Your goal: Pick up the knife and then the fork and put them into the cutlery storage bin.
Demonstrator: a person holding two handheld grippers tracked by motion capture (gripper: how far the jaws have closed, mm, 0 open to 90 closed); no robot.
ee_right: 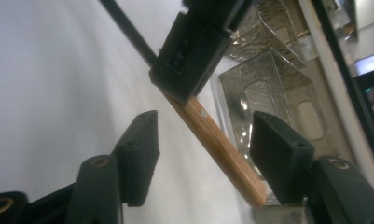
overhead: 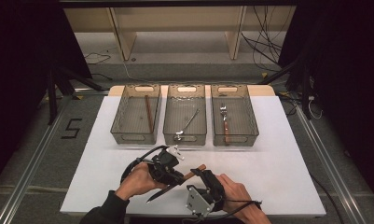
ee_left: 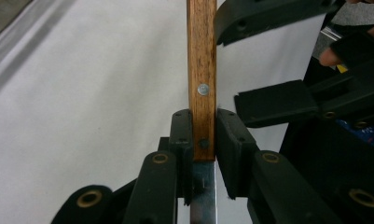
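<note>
A knife with a wooden handle [ee_left: 202, 70] and a steel blade is clamped just where handle meets blade by my left gripper [ee_left: 204, 126], which is shut on it. In the high view the knife [overhead: 194, 173] hangs above the white table's near edge, blade tip pointing down-left, with my left gripper [overhead: 177, 179] on its middle. My right gripper [overhead: 199, 171] stands open around the free end of the handle [ee_right: 217, 140]. In the right gripper view its left pad [ee_right: 140, 149] is clearly apart from the wood; the right gripper [ee_right: 203, 144] holds nothing.
Three clear mesh bins stand in a row mid-table: the left bin [overhead: 128, 138] holds a brown-handled utensil, the middle bin [overhead: 184, 140] a spoon [overhead: 188, 122], the right bin [overhead: 235, 140] a fork [overhead: 225, 120]. The white table [overhead: 278, 154] has open surface on both sides.
</note>
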